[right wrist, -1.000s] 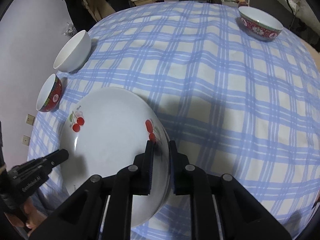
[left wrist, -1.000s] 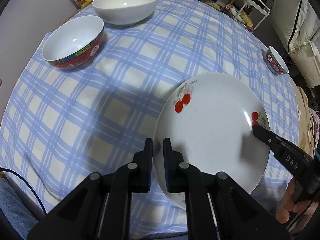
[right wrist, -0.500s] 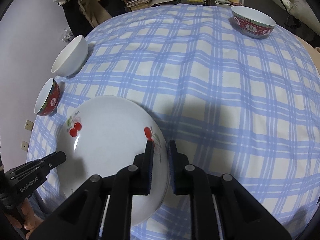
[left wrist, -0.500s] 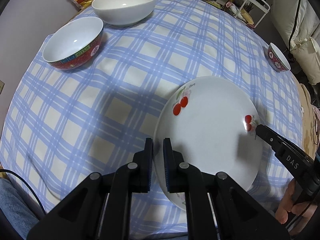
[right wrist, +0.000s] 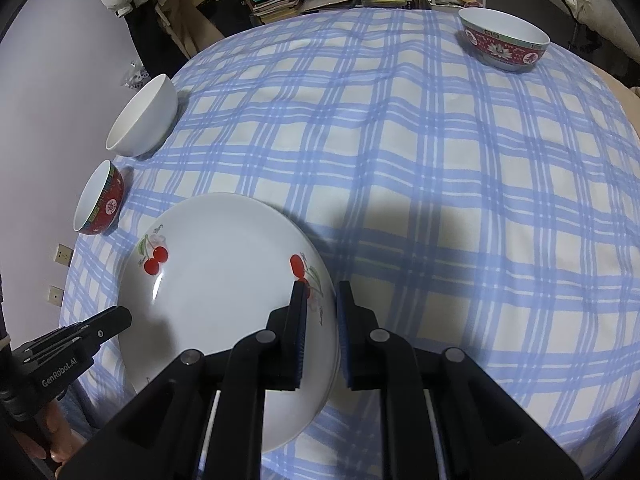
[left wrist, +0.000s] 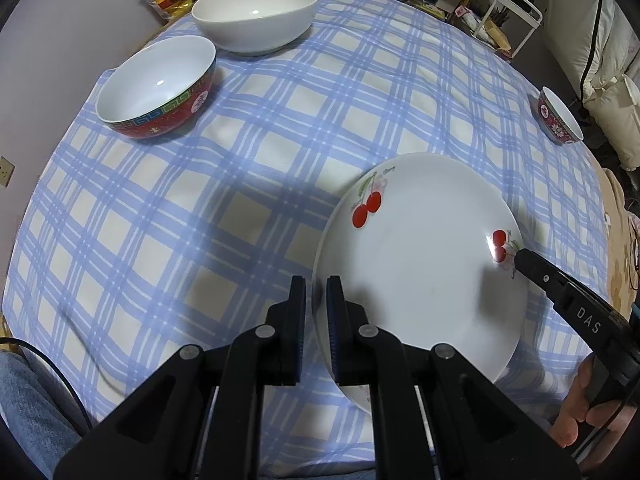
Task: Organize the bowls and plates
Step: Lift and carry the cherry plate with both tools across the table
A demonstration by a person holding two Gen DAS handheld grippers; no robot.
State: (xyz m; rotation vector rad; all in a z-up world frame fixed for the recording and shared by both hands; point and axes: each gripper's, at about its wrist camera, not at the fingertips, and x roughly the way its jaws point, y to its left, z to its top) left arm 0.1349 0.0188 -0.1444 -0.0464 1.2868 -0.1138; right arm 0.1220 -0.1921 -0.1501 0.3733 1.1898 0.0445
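**Cherry plate gripped from both sides over checked desk**

Cluttered room, shelves of books and papers behind a round desk under a blue-and-white checked cloth.

Left wrist view: left gripper clamped on the near-left rim of the white cherry plate, one pad over the rim and one under. Right gripper reaching in from the right edge, tip on the opposite rim beside a cherry motif, a hand below it. Plate tilted, far edge nearest the cloth; contact with the desk impossible to judge. Beyond, well apart from the plate: red patterned bowl just beside a white bowl at far left, a second red bowl alone at far right.

Right wrist view: right gripper closed on the plate's right rim over the cherry print; left gripper pinching the rim opposite. White bowl and red patterned bowl at left, second red bowl far across the desk.

Step in hand, by the look of it: two-handed carry of the plate, placement not yet made. Next move calls for keeping both grips level and matched, then setting the plate on a bare patch before gathering bowls.

Against a second ago: plate lower in both views, more cloth showing beyond it; grips unchanged.
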